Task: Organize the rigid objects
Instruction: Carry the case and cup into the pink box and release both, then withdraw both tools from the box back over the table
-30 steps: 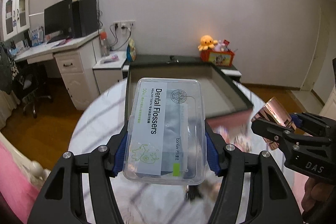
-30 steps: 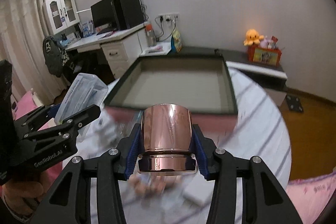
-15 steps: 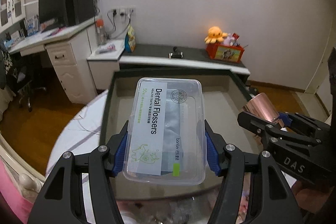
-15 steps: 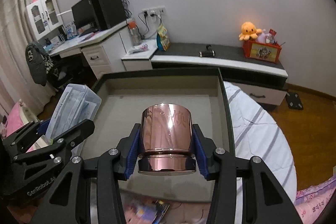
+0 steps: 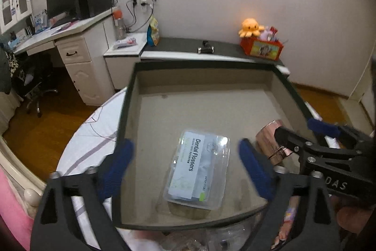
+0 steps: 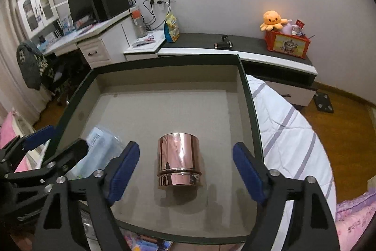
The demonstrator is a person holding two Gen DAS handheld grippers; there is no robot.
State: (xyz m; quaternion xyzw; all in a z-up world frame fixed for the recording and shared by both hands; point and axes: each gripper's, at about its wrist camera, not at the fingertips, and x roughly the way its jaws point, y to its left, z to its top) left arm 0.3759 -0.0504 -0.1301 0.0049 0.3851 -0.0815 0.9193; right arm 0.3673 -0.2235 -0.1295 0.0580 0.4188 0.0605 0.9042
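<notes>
Inside a dark-rimmed grey tray [image 6: 249, 95], a clear plastic floss box [image 5: 199, 171] is being flanked at 9 o'clock of a copper metal cup [image 6: 179, 159], with left gripper [image 5: 185, 168] and right gripper [image 6: 185, 171] fingers being held apart.

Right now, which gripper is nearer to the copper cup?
Right. The right gripper is open directly around the copper cup lying in the box. The left gripper is open around the dental flosser case beside it.

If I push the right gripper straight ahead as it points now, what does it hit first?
Most likely the copper cup, lying between the open fingers of the right gripper on the tray floor; depth is uncertain.
</notes>
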